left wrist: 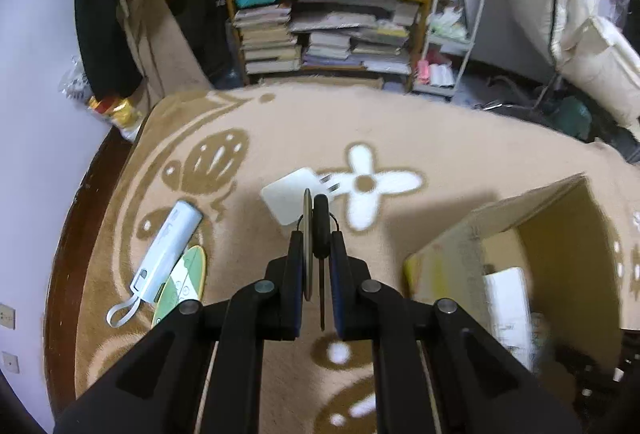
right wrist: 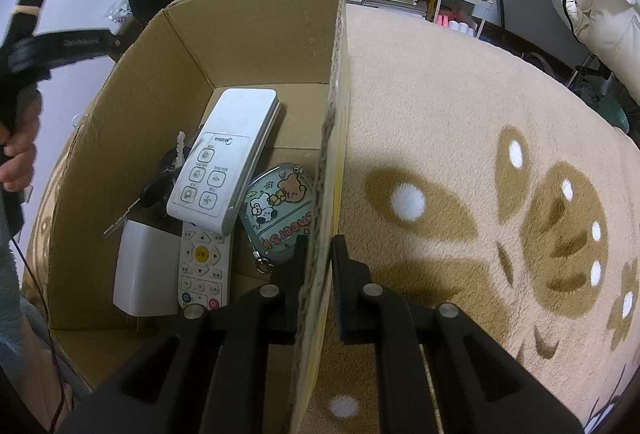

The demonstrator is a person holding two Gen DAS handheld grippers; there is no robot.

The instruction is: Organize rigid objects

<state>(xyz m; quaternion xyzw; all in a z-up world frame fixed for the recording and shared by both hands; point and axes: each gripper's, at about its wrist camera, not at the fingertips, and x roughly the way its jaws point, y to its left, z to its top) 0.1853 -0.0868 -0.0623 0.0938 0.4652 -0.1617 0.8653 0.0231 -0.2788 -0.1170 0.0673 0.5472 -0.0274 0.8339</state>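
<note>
Seen from the left wrist, a white power bank (left wrist: 166,258) lies on the blanket (left wrist: 440,138) far left of the jaws, over a green oval card (left wrist: 188,282). The left gripper (left wrist: 316,246) is clamped on a black-headed key with a round metal tag (left wrist: 314,234), lifted above the blanket; a white charger (left wrist: 290,194) lies just ahead of the jaws. From the right wrist, the cardboard box (right wrist: 256,34) holds remotes (right wrist: 224,158), keys and a cartoon case (right wrist: 280,210) left of the jaws. The right gripper (right wrist: 320,246) pinches the box's wall.
</note>
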